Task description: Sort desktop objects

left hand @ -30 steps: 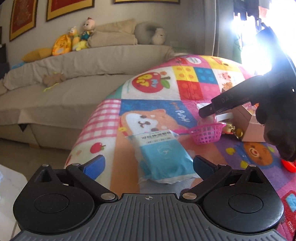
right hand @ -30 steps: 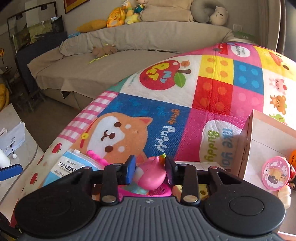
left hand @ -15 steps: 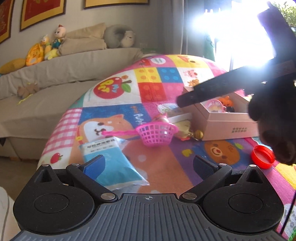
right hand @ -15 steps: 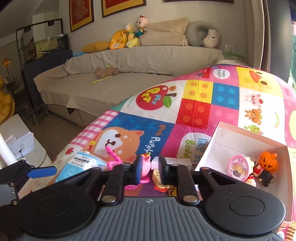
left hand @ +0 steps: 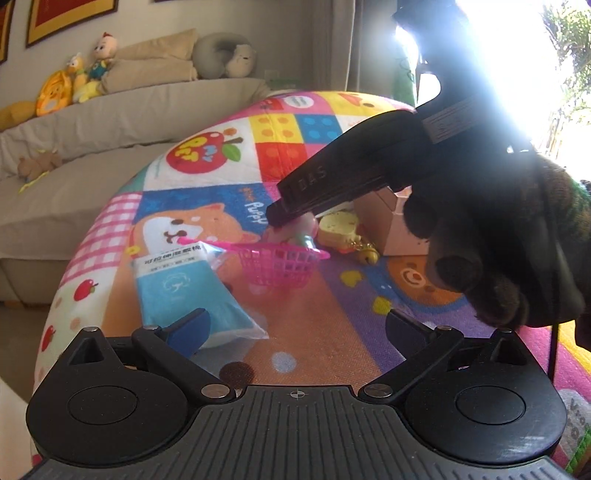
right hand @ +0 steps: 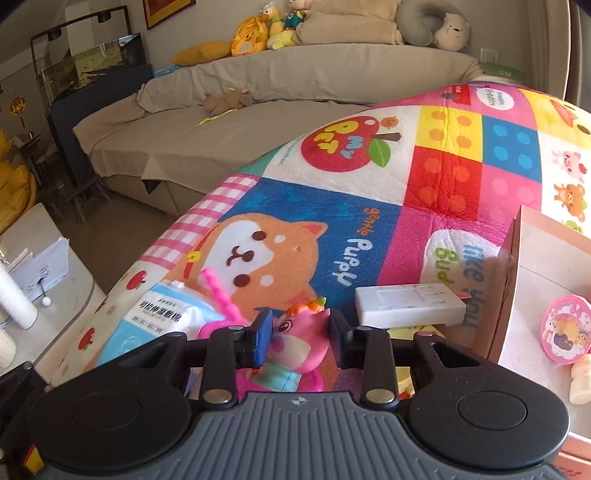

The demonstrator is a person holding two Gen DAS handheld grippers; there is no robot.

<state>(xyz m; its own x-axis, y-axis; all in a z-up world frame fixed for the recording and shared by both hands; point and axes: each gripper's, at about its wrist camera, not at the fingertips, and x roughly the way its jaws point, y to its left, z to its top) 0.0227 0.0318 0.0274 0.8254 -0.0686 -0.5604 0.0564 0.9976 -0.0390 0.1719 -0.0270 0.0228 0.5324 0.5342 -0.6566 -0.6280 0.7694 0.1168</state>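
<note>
The right gripper (right hand: pixel 299 338) points down over a pink basket (left hand: pixel 282 266). Between its tips sits a pink toy (right hand: pixel 299 345) with an orange and green top. Its jaws have just been closing on the toy, and both pads press its sides now. The toy is right above the basket, and its low end dips inside. The basket stands on a bright mat (left hand: pixel 332 325) with a puppy picture. The basket has a long pink handle (right hand: pixel 219 291) that lies over a blue pack (left hand: pixel 188 291) of tissues. The pack lies flat on the mat, just beside the basket.

The left gripper (left hand: pixel 295 326) hangs low over the mat. Its jaws are wide apart and nothing is between them. One blue pad (left hand: pixel 186 330) is near the corner of the pack. From this side you see the right gripper come in from the top right, held by a hand (left hand: pixel 509 240) in a dark glove.

A white flat block (right hand: pixel 408 302) lies on the mat behind the toy. A yellow charm (left hand: pixel 338 232) with a small bell (left hand: pixel 369 254) lies near the basket. Next to them is a pink box (right hand: pixel 517 266) with its top open. Inside it is a round pink disc (right hand: pixel 565 330) and a small pale toy (right hand: pixel 581 380). Behind the mat is a long tan sofa (right hand: pixel 229 122) with soft toys (right hand: pixel 273 26) on top.
</note>
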